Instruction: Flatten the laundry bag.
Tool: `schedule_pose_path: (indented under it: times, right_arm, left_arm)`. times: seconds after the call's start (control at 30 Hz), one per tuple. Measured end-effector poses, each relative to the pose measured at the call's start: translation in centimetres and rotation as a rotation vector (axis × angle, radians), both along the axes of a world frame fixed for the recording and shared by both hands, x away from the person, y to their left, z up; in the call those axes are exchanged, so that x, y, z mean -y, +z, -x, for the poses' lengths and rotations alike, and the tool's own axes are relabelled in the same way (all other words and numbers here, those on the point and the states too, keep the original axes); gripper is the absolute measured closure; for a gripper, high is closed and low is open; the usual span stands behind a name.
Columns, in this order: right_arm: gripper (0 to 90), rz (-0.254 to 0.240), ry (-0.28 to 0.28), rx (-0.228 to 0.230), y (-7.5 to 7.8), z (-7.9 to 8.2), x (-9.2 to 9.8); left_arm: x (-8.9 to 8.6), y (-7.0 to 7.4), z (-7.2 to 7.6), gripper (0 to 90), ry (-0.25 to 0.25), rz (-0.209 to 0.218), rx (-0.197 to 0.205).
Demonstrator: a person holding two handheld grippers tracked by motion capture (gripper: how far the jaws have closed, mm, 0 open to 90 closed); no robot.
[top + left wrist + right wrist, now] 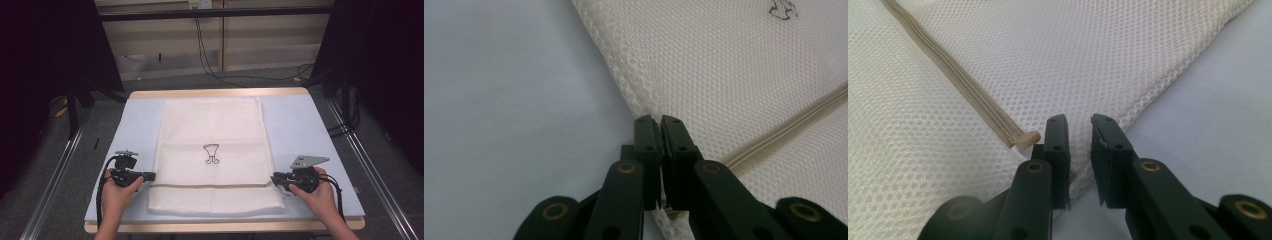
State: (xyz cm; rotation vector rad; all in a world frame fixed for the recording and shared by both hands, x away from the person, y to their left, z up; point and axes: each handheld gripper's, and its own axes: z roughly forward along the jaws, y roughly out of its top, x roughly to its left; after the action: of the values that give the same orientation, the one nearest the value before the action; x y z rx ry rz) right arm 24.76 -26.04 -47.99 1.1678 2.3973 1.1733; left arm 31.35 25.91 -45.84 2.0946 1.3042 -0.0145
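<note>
Cream-white mesh laundry bag, rectangular and flat, is lying lengthwise on the pale blue table, its near edge close to the person's side. A beige zipper is running across it from left to right in the near part, and a small black printed emblem is sitting near the middle.

Left hand-held gripper is resting at the bag's left edge, level with the zipper line. Its jaws are pressed together, pinching the mesh border just beside the zipper's left end. Judgement: this grip is serving as an anchor, keeping the fabric taut so that the zipper can run without the bag bunching up.

Right hand-held gripper is sitting at the bag's right edge, where the beige zipper pull is lying just beside the left jaw. Its jaws are standing slightly spread with mesh edge between them; the pads are not pressing on the pull yet. Judgement: the hand is lining up for a pinch on the pull.

Both hands are lying low on the table, one at either side of the bag, so that any pull would be acting along the zipper line.
</note>
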Motion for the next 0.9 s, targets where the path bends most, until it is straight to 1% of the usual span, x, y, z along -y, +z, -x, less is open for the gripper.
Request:
schedule_pose_path:
  times: [0.07,0.1,0.2,0.23,0.27,0.3,0.37,0.4,0.43,0.5,0.53,0.6,0.63,0.67,0.7,0.73,0.77,0.8,0.83,0.87,0.9]
  right_arm:
    - [77.2,-0.004,-0.006,0.002,0.0,0.0,0.0]
    - [75.9,-0.007,-0.010,0.004,0.1,0.0,0.1]
    - [75.0,-0.021,-0.025,0.015,0.3,0.0,0.3]
    - [75.3,-0.029,-0.035,0.024,0.5,0.0,0.4]
    - [76.6,-0.033,-0.036,0.030,0.6,0.0,0.5]
    - [78.2,-0.031,-0.031,0.031,0.7,0.0,0.6]
    - [80.8,-0.030,-0.026,0.030,0.7,0.2,0.6]
    - [82.0,-0.031,-0.021,0.034,0.7,0.2,0.6]
    - [82.6,-0.030,-0.018,0.035,0.7,0.3,0.6]
    - [84.0,-0.022,-0.016,0.043,0.7,0.4,0.6]
    - [84.5,-0.023,-0.019,0.039,0.8,0.4,0.5]
    - [86.3,-0.020,-0.020,0.045,0.8,0.6,0.5]
    - [87.7,-0.020,-0.018,0.049,0.8,0.6,0.5]
    - [88.8,-0.017,-0.021,0.056,0.8,0.6,0.4]
    - [89.9,-0.017,-0.026,0.062,0.9,0.7,0.4]
    - [90.0,-0.016,-0.025,0.065,0.9,0.7,0.4]
    - [90.0,-0.014,-0.028,0.064,0.9,0.7,0.4]
    - [90.0,-0.011,-0.036,0.067,0.9,0.8,0.5]
    - [90.0,-0.015,-0.033,0.067,0.9,0.8,0.5]
    - [90.0,-0.019,-0.031,0.064,0.8,0.9,0.5]
    - [90.0,-0.019,-0.031,0.063,0.8,0.9,0.5]
  left_arm:
    - [0.1,0.2,0.1,85.9,-0.001,0.000,-0.001]
    - [0.1,0.3,0.2,84.1,-0.002,-0.013,0.014]
    - [0.2,1.1,0.2,73.7,0.022,0.005,0.053]
    - [0.3,1.4,0.2,69.1,0.021,-0.001,0.062]
    - [0.5,1.6,0.2,65.9,0.032,-0.007,0.074]
    - [0.6,1.7,0.1,65.4,0.021,-0.016,0.079]
    - [1.1,1.9,0.0,61.8,0.027,-0.030,0.082]
    - [1.4,2.0,-0.1,59.7,0.017,-0.037,0.085]
    - [1.7,2.1,-0.1,57.8,0.013,-0.026,0.084]
    - [2.7,2.2,-0.1,56.8,-0.019,-0.041,0.099]
    - [3.5,2.4,0.0,56.5,-0.033,-0.037,0.108]
    - [4.6,2.7,0.0,53.9,-0.053,-0.033,0.119]
    - [5.4,3.0,0.0,53.7,-0.066,-0.032,0.133]
    - [5.9,3.1,0.0,53.5,-0.078,-0.019,0.137]
    - [6.5,3.2,0.1,52.3,-0.081,-0.008,0.138]
    - [6.9,3.2,0.0,51.6,-0.091,-0.014,0.141]
    - [7.4,3.2,0.0,50.8,-0.114,-0.024,0.141]
    - [7.9,3.2,0.0,50.5,-0.126,-0.018,0.140]
    - [8.6,3.0,0.0,49.9,-0.147,-0.021,0.146]
    - [9.0,3.0,0.0,49.2,-0.153,-0.019,0.143]
    - [9.6,2.9,0.0,48.1,-0.171,-0.019,0.139]
